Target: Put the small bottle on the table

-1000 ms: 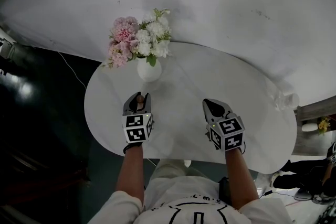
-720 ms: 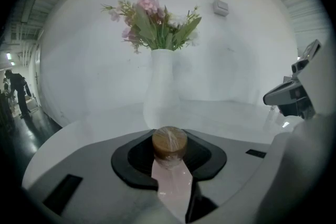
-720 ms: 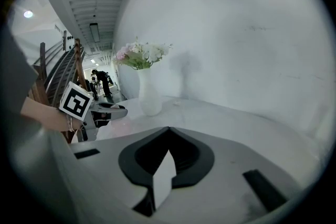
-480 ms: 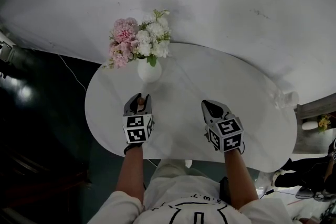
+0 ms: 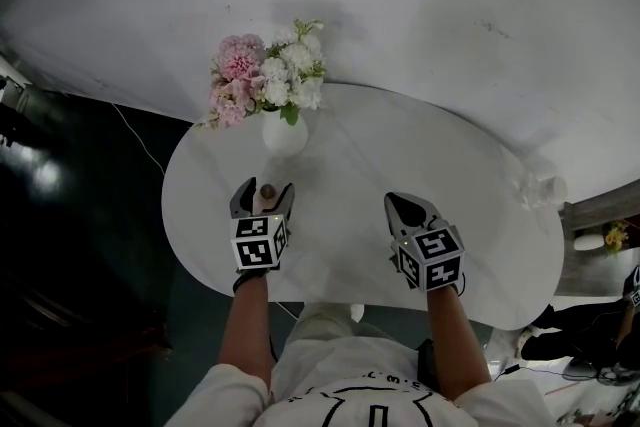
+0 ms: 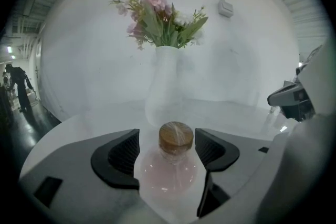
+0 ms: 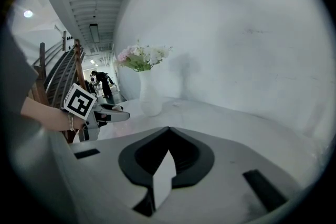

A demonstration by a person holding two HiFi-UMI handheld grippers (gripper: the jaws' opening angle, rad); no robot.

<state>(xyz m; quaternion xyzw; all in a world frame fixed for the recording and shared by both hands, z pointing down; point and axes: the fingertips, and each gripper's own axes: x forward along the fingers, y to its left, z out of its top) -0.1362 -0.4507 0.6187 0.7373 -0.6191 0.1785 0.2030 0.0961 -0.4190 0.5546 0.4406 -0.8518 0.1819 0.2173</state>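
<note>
Releasing the small bottle (image 6: 170, 169) onto the table (image 5: 350, 165)

The left gripper (image 5: 264, 189) has just been opening its jaws. They now stand wide, with the bottle upright between them and clear of both pads. It appears to rest on the table, just in front of the vase of flowers (image 5: 284, 133), so the grip is no longer needed. Well apart to the right, the right gripper (image 5: 405, 207) hovers with its jaws closed on nothing, idle since one hand seems enough for this job.
</note>
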